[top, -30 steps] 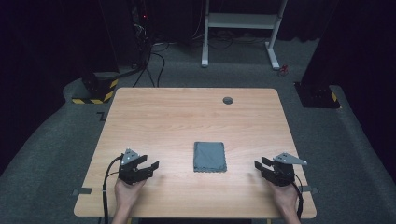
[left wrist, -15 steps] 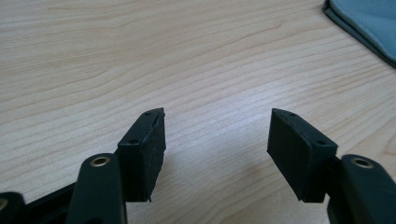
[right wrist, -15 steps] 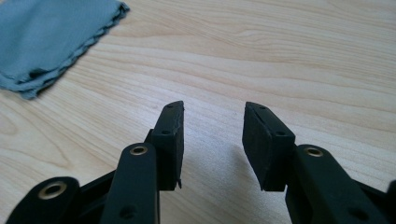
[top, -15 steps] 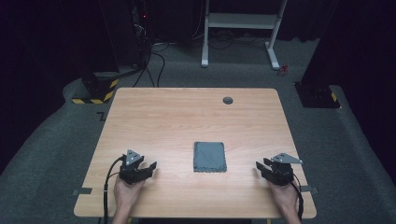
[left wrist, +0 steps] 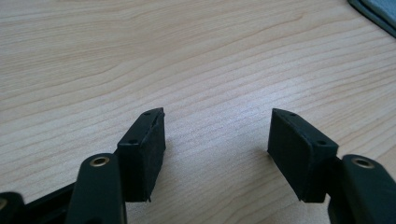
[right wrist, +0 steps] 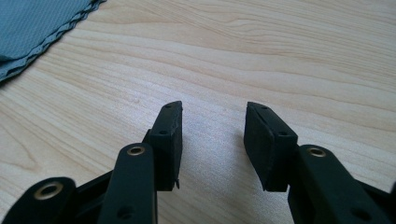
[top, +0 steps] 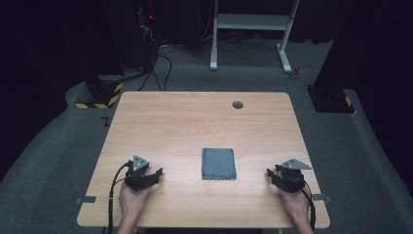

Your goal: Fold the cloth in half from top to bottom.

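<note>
A folded grey cloth [top: 218,163] lies flat on the wooden table [top: 195,122], near the front and in the middle. My left gripper [top: 156,174] rests on the table to the cloth's left, open, with bare wood between its jaws [left wrist: 218,113]. The cloth's edge [left wrist: 378,9] shows at the top right of the left gripper view. My right gripper [top: 271,174] rests to the cloth's right, open; its jaws have just been opening, with nothing between them [right wrist: 214,106]. A wavy corner of the cloth [right wrist: 32,23] shows at the upper left of the right gripper view.
A small dark round hole [top: 237,104] sits near the table's far edge. Beyond the table are a white desk frame [top: 251,29], cables and black-and-yellow marked bases [top: 100,95] on grey carpet.
</note>
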Action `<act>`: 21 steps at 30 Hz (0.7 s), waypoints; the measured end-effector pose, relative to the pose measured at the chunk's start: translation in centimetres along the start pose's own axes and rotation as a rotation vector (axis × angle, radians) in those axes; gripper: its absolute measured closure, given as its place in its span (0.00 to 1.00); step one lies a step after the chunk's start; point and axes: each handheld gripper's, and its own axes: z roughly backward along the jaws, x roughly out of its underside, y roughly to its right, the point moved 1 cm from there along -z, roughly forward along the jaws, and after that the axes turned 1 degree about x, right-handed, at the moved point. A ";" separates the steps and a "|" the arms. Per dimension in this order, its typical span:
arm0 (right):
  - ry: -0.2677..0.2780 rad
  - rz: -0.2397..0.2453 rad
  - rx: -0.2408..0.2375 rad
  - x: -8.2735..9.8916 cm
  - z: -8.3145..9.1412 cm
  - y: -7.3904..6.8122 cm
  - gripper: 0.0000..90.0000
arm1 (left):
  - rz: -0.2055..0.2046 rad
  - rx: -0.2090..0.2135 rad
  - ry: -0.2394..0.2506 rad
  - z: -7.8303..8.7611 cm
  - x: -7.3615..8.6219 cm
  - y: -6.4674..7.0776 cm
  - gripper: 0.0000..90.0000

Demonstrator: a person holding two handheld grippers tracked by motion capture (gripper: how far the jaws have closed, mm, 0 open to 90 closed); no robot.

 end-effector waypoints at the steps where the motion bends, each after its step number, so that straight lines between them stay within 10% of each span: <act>1: -0.001 0.001 0.002 0.0 0.0 0.0 0.63 | -0.003 -0.003 -0.003 0.0 0.0 0.1 0.41; 21: -0.011 -0.016 0.015 0.1 0.1 -0.2 0.47 | -0.022 -0.010 -0.012 -0.1 0.0 0.4 0.36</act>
